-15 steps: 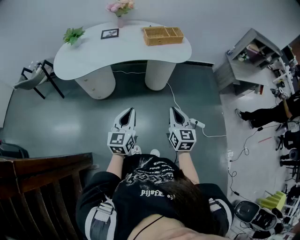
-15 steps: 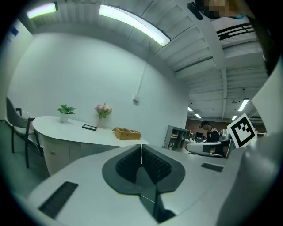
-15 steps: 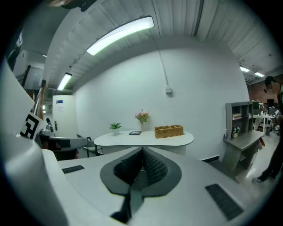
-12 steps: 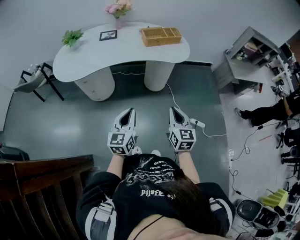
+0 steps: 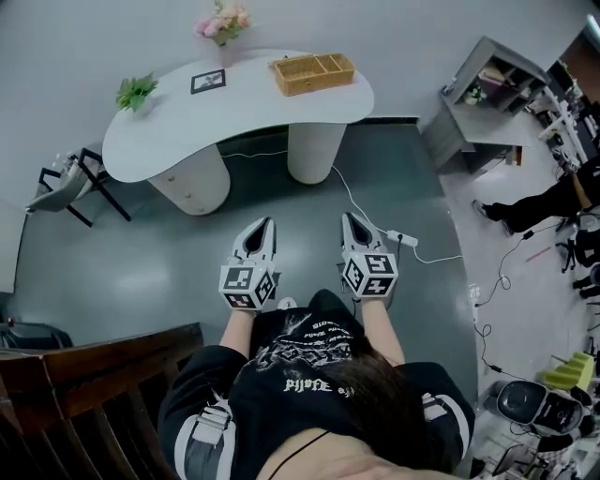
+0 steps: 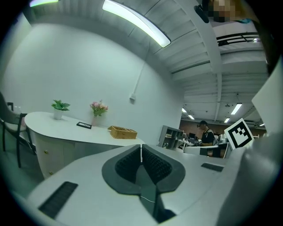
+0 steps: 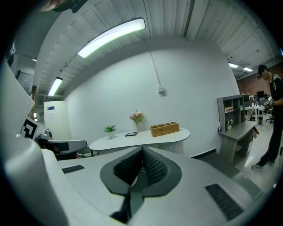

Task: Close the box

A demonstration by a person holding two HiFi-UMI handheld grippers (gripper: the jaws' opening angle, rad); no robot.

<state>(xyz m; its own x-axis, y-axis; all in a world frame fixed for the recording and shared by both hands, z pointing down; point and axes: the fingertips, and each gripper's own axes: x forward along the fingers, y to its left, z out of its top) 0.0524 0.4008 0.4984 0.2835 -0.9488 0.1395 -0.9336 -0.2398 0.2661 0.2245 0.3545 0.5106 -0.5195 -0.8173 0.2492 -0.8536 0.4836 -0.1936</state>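
Note:
A woven wicker box [image 5: 312,72] with open compartments stands on the far right part of a white curved table [image 5: 187,117]; it also shows small in the left gripper view [image 6: 122,132] and the right gripper view [image 7: 164,129]. My left gripper [image 5: 260,225] and right gripper [image 5: 352,221] are held side by side in front of my body, well short of the table, over the grey floor. Both are shut with nothing between the jaws; the dark pads meet in each gripper view, left gripper [image 6: 141,147] and right gripper [image 7: 143,150].
On the table also stand a small green plant [image 5: 136,91], a picture frame [image 5: 208,82] and pink flowers [image 5: 221,23]. A black chair [image 5: 66,183] is at the table's left. A grey shelf unit [image 5: 487,94] and a person [image 5: 544,202] are at right. A cable with power strip [image 5: 398,239] lies on the floor. Dark wooden furniture [image 5: 84,375] is at lower left.
The view has shifted a little: table and box sit slightly further left in the head view. A person has come into the right gripper view's right edge. Both grippers stay shut and empty.

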